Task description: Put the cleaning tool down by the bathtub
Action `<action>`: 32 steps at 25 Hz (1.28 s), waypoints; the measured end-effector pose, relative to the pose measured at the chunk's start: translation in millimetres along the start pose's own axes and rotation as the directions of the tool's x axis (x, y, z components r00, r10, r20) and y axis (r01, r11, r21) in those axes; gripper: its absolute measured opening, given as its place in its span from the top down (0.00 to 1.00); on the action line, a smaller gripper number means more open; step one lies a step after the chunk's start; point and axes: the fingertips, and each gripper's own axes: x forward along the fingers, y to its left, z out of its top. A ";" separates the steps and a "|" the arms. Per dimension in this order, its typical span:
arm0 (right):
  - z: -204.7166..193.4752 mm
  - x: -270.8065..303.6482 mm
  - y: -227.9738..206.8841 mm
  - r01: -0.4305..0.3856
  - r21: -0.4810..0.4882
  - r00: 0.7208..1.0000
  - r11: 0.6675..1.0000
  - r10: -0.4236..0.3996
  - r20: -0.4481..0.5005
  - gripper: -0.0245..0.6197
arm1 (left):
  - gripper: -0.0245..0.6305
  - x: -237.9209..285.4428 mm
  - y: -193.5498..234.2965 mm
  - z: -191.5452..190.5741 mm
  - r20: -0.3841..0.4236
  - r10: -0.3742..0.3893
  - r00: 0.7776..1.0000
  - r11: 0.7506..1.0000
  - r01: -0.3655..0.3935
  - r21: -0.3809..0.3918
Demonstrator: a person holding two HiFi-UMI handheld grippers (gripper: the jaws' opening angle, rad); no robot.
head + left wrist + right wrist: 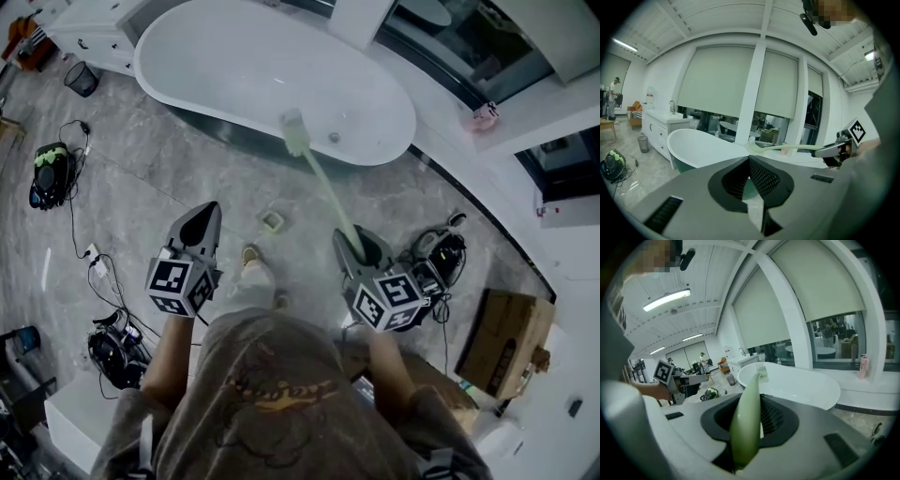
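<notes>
The cleaning tool is a long brush with a pale green handle (pixel 328 197) and a whitish head (pixel 293 131). Its head hangs over the near rim of the white oval bathtub (pixel 234 66). My right gripper (pixel 352 246) is shut on the lower end of the handle, which runs up between the jaws (pixel 746 418) toward the tub (pixel 801 380). My left gripper (pixel 202 230) is held level beside it, to the left, shut with nothing in it (pixel 749 158). From the left gripper view the handle (pixel 787 148) stretches across in front of the tub (pixel 693 145).
I stand on grey marble floor about a step from the tub. A small square drain (pixel 272 221) lies ahead of my foot. Cables and a bag (pixel 52 173) lie left, black gear (pixel 441 253) and a cardboard box (pixel 506 337) right, a bin (pixel 81 78) far left.
</notes>
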 end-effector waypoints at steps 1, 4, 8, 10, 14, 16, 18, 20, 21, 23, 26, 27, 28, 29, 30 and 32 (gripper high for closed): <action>-2.3 4.7 -2.1 0.000 0.002 1.000 1.000 0.000 -0.009 0.81 | 0.96 4.6 3.3 -2.2 -0.004 0.000 1.000 1.000 0.000 0.000; -10.1 20.7 -7.5 0.003 0.003 0.999 1.000 -0.003 -0.036 0.81 | 0.96 16.9 14.4 -12.0 -0.018 -0.005 1.000 1.000 0.005 0.010; -20.3 45.0 -14.6 -0.006 -0.006 0.998 1.000 0.006 -0.063 0.81 | 0.96 35.7 28.5 -27.5 -0.039 -0.013 0.999 1.000 0.013 0.003; -27.8 56.2 -19.0 -0.016 -0.013 0.997 1.000 0.015 -0.079 0.81 | 0.96 46.5 35.3 -35.2 -0.045 -0.015 0.999 1.000 0.015 0.000; -47.5 76.5 -28.2 -0.021 -0.020 0.993 1.000 0.019 -0.119 0.81 | 0.96 66.0 49.2 -50.9 -0.051 -0.015 0.999 1.000 0.015 -0.012; -56.7 87.8 -32.4 -0.020 -0.035 0.990 0.999 0.015 -0.141 0.81 | 0.96 74.7 55.2 -59.2 -0.048 -0.017 0.999 1.000 0.017 -0.020; -65.3 99.2 -36.2 -0.022 -0.046 0.988 0.999 0.015 -0.156 0.81 | 0.96 83.2 59.9 -69.8 -0.048 -0.019 0.999 0.999 0.017 -0.035; -74.1 109.6 -39.9 -0.028 -0.052 0.986 0.998 0.020 -0.164 0.81 | 0.96 91.6 63.1 -82.4 -0.050 -0.019 0.999 0.999 0.017 -0.041; -78.5 114.4 -41.9 -0.033 -0.054 0.986 0.998 0.024 -0.166 0.81 | 0.96 95.9 64.2 -88.9 -0.050 -0.020 0.999 0.999 0.018 -0.040; -87.7 124.8 -46.2 -0.042 -0.056 0.985 0.998 0.032 -0.170 0.81 | 0.96 104.7 66.4 -101.4 -0.050 -0.021 0.999 0.999 0.019 -0.035; -102.9 142.6 -49.2 -0.059 -0.068 0.981 0.996 0.045 -0.190 0.81 | 0.96 116.7 70.4 -121.3 -0.051 -0.025 0.998 0.999 0.023 -0.036; -109.0 148.1 -48.8 -0.069 -0.076 0.978 0.995 0.053 -0.200 0.81 | 0.96 119.6 71.4 -128.8 -0.055 -0.027 0.998 0.999 0.024 -0.039; -115.6 153.4 -48.2 -0.081 -0.085 0.976 0.993 0.062 -0.211 0.81 | 0.96 122.3 72.3 -136.3 -0.060 -0.028 0.998 0.999 0.026 -0.043; -122.5 158.7 -47.6 -0.094 -0.093 0.972 0.991 0.072 -0.223 0.80 | 0.96 125.2 73.3 -143.3 -0.066 -0.029 0.997 0.999 0.026 -0.048; -129.2 164.5 -46.9 -0.108 -0.099 0.969 0.989 0.082 -0.234 0.80 | 0.96 128.2 74.7 -150.3 -0.071 -0.029 0.997 0.998 0.026 -0.052; -142.7 177.0 -45.4 -0.133 -0.108 0.962 0.985 0.102 -0.253 0.81 | 0.96 133.9 79.8 -164.9 -0.073 -0.027 0.997 0.998 0.023 -0.060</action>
